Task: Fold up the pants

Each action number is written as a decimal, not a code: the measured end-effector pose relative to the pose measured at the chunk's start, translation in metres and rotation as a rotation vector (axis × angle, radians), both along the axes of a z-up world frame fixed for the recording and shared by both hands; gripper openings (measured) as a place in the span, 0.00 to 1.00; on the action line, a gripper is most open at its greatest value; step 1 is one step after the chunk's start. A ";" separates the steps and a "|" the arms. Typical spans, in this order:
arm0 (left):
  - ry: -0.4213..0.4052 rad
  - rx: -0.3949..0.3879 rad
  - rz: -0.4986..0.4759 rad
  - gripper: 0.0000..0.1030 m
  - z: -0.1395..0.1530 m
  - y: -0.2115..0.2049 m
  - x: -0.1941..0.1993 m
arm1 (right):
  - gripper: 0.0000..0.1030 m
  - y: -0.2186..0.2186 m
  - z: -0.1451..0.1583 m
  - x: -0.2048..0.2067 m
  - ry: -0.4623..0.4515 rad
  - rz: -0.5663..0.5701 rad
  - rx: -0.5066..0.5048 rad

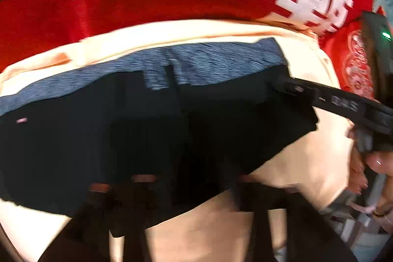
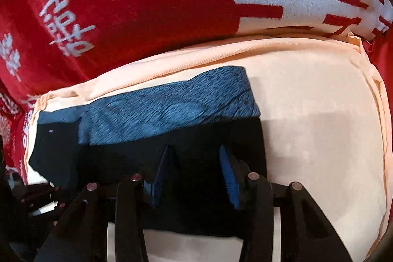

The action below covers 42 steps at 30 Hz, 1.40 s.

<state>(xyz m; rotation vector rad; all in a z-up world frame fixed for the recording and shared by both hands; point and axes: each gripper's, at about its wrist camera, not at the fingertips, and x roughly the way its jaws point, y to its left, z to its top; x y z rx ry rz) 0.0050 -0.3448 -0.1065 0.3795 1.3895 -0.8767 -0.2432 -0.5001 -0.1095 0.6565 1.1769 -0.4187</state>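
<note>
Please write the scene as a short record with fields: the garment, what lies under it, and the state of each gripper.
garment: dark pants with a blue heathered waistband, lying flat
surface under garment: pale peach cover
behind it: red cloth with white characters
left gripper: open above the near edge of the pants, holding nothing
right gripper: jaws apart over the dark fabric; grip cannot be told
fold state: looks partly folded
</note>
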 end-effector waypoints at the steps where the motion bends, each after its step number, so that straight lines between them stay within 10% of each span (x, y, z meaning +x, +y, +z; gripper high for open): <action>1: -0.014 -0.009 0.020 0.70 0.003 0.005 0.001 | 0.46 0.004 0.003 0.001 -0.003 0.008 -0.006; 21: -0.013 0.158 0.204 0.70 -0.024 0.097 0.023 | 0.59 0.153 0.016 0.026 -0.004 0.626 -0.271; 23: -0.009 0.160 0.214 0.70 -0.024 0.102 0.024 | 0.58 0.153 0.008 0.033 0.019 0.624 -0.248; 27: -0.005 0.167 0.228 0.70 -0.026 0.116 0.025 | 0.25 0.146 0.001 0.046 0.038 0.550 -0.144; 42: 0.003 0.205 0.314 0.73 -0.016 0.148 0.026 | 0.26 0.142 -0.020 0.056 0.118 0.397 -0.046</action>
